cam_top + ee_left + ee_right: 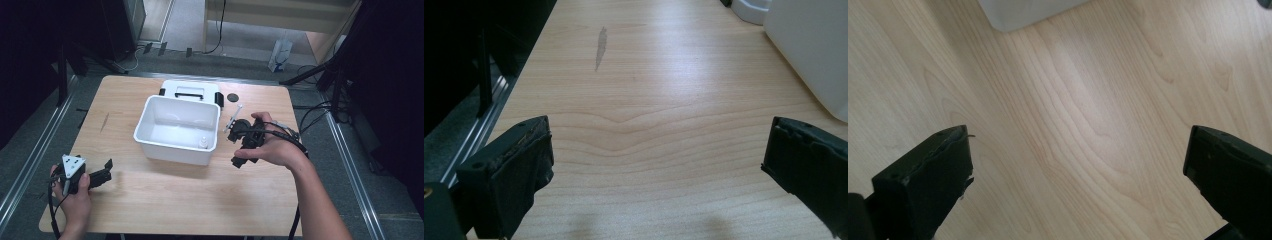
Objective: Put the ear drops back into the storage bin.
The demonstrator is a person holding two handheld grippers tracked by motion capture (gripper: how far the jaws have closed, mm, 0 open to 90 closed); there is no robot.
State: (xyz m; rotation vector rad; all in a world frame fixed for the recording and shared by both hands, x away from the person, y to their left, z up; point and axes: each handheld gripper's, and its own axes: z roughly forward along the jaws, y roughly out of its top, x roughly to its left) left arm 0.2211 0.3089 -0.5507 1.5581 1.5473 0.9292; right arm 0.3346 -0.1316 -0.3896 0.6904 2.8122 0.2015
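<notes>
Worktop (165, 200) is light wood, mostly bare, dark scuff mark (104, 122) near its left side. White bin (150, 142) sits centre, open top, with its white lid (190, 90) lying flat just behind it, touching or nearly so, black handle up. Your right tongs (239, 150) hang just right of the bin's near corner, jaws spread wide with nothing between them; the right gripper view shows bare wood between the pads and the bin corner (1023, 12) ahead. Your left tongs (106, 170) rest low at the near-left, well apart from the bin, also wide open and empty, wood grain between the jaws in the left gripper view, bin wall (809, 50) off to the side. Small white bottle (204, 143) stands upright inside the bin at its near-right corner, against the wall. White syringe-like stick (234, 117) lies on the worktop just right of the bin, beside your right hand (272, 145); small black disc (232, 97) lies behind it, near the lid. Risks, as a judgement: the stick is thin and flat on the wood, so wide jaws could skid it away or pinch it askew; your wrist or the trailing cable could sweep it off, or nudge the bin. Reaching into the bin, a jaw could tip the little bottle over, since it looks light and narrow.
</notes>
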